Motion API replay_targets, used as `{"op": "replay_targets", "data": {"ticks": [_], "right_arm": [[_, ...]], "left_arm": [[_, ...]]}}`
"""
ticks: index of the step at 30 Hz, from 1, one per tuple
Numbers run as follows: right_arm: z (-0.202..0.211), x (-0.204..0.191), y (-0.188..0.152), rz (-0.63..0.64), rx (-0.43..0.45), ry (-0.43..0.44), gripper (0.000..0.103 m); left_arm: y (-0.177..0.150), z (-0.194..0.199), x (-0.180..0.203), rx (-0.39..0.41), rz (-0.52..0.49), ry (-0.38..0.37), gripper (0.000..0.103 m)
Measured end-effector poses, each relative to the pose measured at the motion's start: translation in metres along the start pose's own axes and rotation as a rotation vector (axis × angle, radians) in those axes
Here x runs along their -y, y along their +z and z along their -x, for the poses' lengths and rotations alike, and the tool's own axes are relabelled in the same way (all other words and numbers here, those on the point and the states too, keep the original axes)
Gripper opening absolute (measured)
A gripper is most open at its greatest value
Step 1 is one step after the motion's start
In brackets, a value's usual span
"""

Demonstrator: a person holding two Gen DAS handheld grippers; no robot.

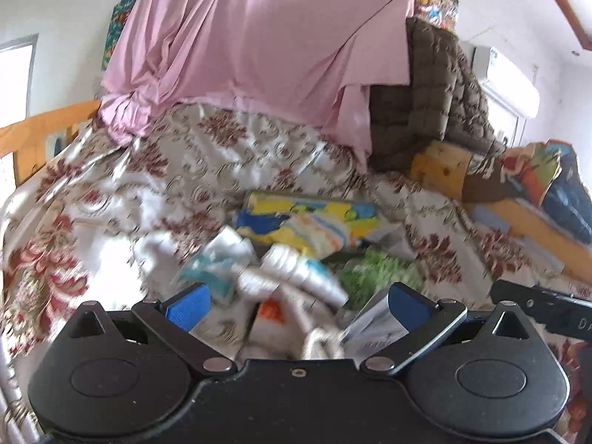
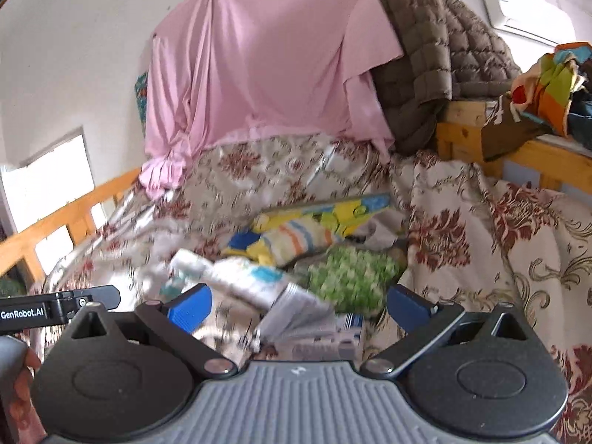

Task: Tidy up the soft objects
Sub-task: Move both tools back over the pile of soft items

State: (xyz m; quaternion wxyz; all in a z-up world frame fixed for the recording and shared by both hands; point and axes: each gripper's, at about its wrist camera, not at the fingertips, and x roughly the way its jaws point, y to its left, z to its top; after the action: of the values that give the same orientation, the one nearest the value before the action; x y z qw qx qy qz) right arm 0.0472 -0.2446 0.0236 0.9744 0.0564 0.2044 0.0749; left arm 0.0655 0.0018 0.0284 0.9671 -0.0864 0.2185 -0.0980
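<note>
Two grippers hang over a heap of soft things on the cream floral bedspread (image 2: 481, 222): white rolled socks (image 1: 299, 270), a fuzzy green cloth (image 2: 351, 277), a yellow-and-blue printed fabric bundle (image 1: 307, 218). Best, I reckon, to take one piece cleanly from the edge. The left gripper (image 1: 296, 303) and the right gripper (image 2: 299, 303) both gape wide, holding nothing.

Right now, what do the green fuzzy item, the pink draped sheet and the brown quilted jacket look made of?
Green fuzzy item: looks like shaggy chenille or microfibre, matte, tufted pile; blur leaves it open.
Pink draped sheet: thin smooth woven fabric, slight sheen, hanging in fine folds.
Brown quilted jacket: seems a padded synthetic shell, stitched in puffy squares, faintly glossy.
</note>
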Motion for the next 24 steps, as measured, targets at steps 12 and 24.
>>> {"op": "replay_targets", "data": {"ticks": [12,24], "right_arm": [[-0.036,-0.018,-0.019,0.061,-0.200,-0.011,0.103],[-0.065,-0.005,-0.029,-0.014,-0.342,-0.043,0.103]], "left_arm": [[-0.026,-0.014,-0.011,-0.118,-0.007,0.044,0.102],[-0.042,-0.044,-0.004,-0.250,-0.020,0.040,0.102]]}}
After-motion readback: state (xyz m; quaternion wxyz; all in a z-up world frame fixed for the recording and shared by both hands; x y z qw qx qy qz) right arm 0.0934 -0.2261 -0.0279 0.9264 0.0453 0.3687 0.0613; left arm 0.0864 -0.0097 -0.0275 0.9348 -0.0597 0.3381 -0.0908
